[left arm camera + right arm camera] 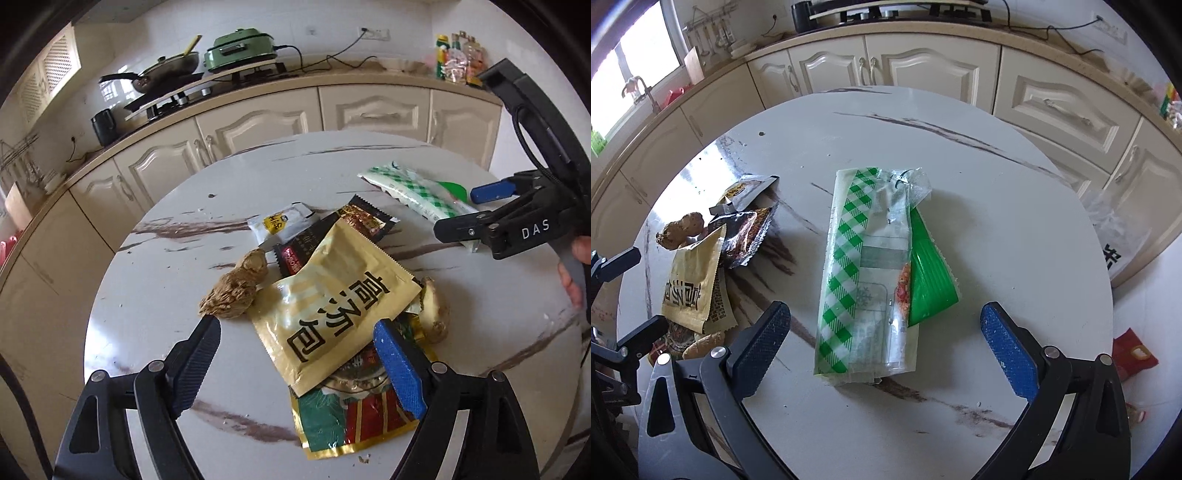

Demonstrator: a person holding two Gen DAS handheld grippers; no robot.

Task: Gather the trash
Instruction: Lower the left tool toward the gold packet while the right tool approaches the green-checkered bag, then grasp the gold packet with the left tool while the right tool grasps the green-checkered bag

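Note:
A gold soup packet (332, 295) lies on a pile of wrappers on the round marble table (155, 295), over a red-green packet (351, 413) and black wrappers (328, 236). A ginger piece (236, 288) lies left of it, another (436, 310) to its right. My left gripper (295, 358) is open, its jaws either side of the gold packet. My right gripper (882, 332) is open above a green-checked clear bag (868, 273) with a green wrapper (929, 280). The right gripper also shows in the left wrist view (476, 206), by the checked bag (413, 192).
A white-yellow sachet (280, 221) lies behind the pile. Kitchen cabinets (923, 70) and a counter with a pan (162, 70) and a green cooker (240, 48) curve behind the table. A red packet (1134, 354) and a plastic bag (1115, 229) lie on the floor at right.

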